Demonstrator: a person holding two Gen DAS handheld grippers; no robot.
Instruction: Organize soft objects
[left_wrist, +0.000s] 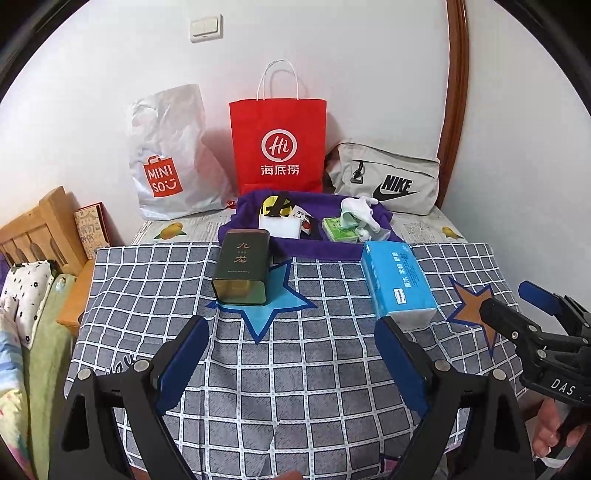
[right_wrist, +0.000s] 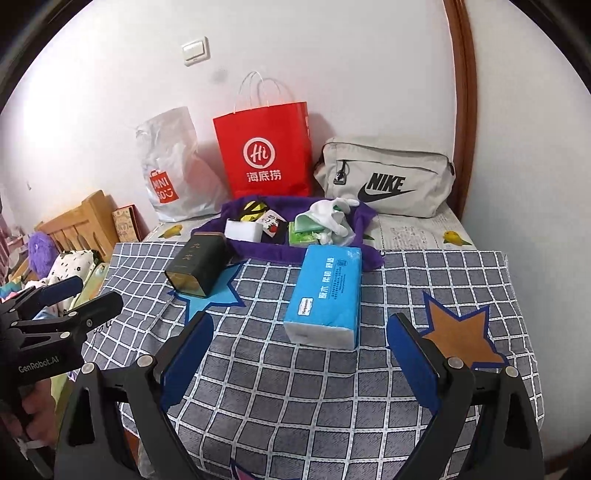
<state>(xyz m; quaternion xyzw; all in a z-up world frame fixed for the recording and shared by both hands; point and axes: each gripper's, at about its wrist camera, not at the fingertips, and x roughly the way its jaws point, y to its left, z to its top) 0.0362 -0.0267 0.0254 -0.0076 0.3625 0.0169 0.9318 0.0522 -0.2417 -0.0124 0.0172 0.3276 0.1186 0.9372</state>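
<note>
Left gripper (left_wrist: 291, 354) jaws wide, nothing btwn pads, above grey checked cloth (left_wrist: 314, 369) w/ blue star print. Right gripper (right_wrist: 299, 354) likewise spread wide, empty. Blue soft tissue pack (right_wrist: 325, 295) lies on cloth just ahead of right gripper, near end white. Dark green rectangular tin (left_wrist: 243, 269) stands left of it, on blue star. Behind both: purple fabric tray (left_wrist: 314, 251) w/ white gloves (left_wrist: 362, 210), green packet, small items too jumbled to ID. Red paper bag (left_wrist: 279, 144), white plastic bag (left_wrist: 170, 155), grey zip pouch (left_wrist: 388, 177) against wall. Hands mostly cut off at frame edges.
</note>
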